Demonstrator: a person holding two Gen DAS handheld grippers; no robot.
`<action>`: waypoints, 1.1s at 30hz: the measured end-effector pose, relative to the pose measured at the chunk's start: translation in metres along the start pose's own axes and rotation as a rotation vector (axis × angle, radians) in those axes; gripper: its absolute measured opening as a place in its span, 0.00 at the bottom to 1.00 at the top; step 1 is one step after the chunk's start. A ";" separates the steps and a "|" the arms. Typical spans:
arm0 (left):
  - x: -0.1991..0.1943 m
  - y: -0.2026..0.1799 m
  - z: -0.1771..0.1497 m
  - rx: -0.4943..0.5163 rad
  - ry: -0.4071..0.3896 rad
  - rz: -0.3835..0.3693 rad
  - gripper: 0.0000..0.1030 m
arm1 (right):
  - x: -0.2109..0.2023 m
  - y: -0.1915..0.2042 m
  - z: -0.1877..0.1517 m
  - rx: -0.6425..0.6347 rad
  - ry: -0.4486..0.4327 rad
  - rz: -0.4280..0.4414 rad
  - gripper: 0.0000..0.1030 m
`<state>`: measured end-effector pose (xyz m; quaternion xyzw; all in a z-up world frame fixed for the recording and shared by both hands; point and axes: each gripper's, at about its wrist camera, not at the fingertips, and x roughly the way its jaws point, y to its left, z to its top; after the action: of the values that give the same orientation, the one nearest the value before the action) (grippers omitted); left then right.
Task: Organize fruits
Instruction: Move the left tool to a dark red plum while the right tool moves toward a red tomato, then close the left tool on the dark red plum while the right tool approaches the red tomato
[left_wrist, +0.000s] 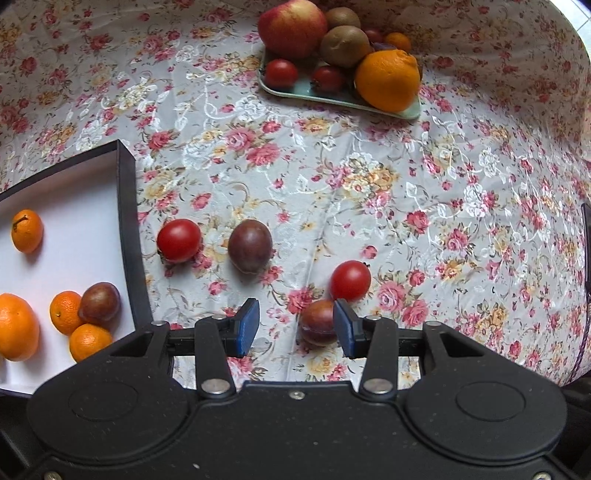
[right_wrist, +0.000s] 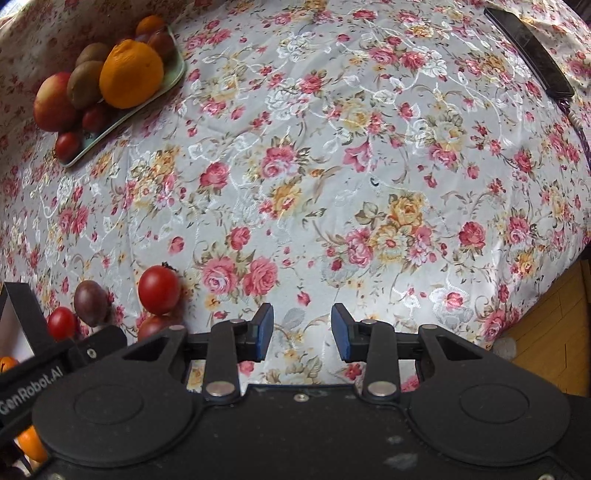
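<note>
My left gripper (left_wrist: 295, 326) is open over the floral cloth, and a dark red passion fruit (left_wrist: 318, 323) lies between its fingers, close to the right pad. A red tomato (left_wrist: 350, 280) sits just beyond, with another tomato (left_wrist: 179, 240) and a purple passion fruit (left_wrist: 250, 246) farther left. The black box with a white floor (left_wrist: 127, 229) at left holds several oranges and one passion fruit (left_wrist: 99, 302). At the back a green tray (left_wrist: 334, 99) carries an apple, kiwis, tomatoes and a large orange. My right gripper (right_wrist: 302, 330) is open over bare cloth, holding nothing.
In the right wrist view the left gripper's body (right_wrist: 48, 369) sits at lower left beside the tomato (right_wrist: 159, 290) and passion fruit (right_wrist: 90, 302). A black flat object (right_wrist: 528, 51) lies at the far right. The table edge and wooden floor (right_wrist: 546, 321) show at lower right.
</note>
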<state>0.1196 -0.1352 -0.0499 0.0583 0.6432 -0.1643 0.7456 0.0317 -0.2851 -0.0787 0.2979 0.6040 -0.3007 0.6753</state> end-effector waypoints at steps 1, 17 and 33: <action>0.003 -0.003 -0.002 0.005 0.012 -0.006 0.50 | -0.001 -0.004 0.002 0.004 -0.003 -0.001 0.37; 0.030 -0.038 -0.013 0.035 0.059 0.041 0.50 | -0.002 -0.044 0.008 0.055 0.023 -0.002 0.37; 0.038 -0.034 -0.013 0.004 0.066 0.076 0.50 | -0.016 -0.038 0.002 0.014 -0.101 -0.022 0.37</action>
<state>0.1012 -0.1703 -0.0852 0.0898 0.6646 -0.1351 0.7294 0.0026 -0.3102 -0.0641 0.2803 0.5704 -0.3271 0.6993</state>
